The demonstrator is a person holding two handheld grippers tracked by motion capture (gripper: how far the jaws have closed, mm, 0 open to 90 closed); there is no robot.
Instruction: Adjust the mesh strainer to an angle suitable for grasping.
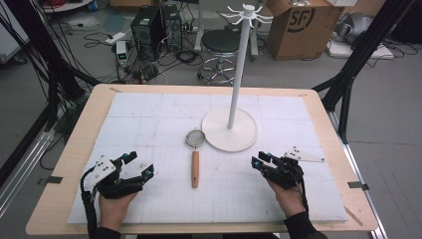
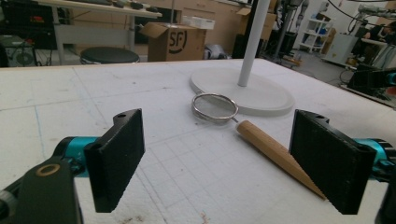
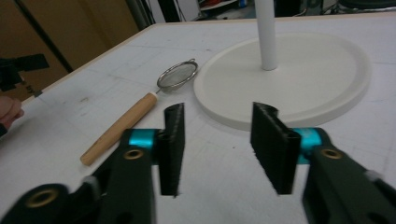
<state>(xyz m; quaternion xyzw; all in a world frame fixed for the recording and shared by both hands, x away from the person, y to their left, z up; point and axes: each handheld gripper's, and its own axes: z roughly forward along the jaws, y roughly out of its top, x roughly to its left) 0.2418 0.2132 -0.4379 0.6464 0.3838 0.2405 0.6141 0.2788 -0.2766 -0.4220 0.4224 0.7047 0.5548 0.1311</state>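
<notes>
Strainer [image 1: 195, 152] lies flat mid-table, mesh at 12 o'clock touching the stand base [image 1: 230, 130], handle toward you. Your left gripper [image 1: 138, 166] at 9 and right gripper [image 1: 262, 162] at 3 flank it, jaws apart and empty, ready to reach.

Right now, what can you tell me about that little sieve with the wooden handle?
The strainer is small, with a round metal rim holding a fine mesh bowl and a tapered handle that looks like light wood, joined by a short wire neck. It lies flat on the white mat, untouched, between the two grippers. Its bowl points toward the white stand's round base and lies right by the base's edge; whether they touch I cannot tell.
</notes>
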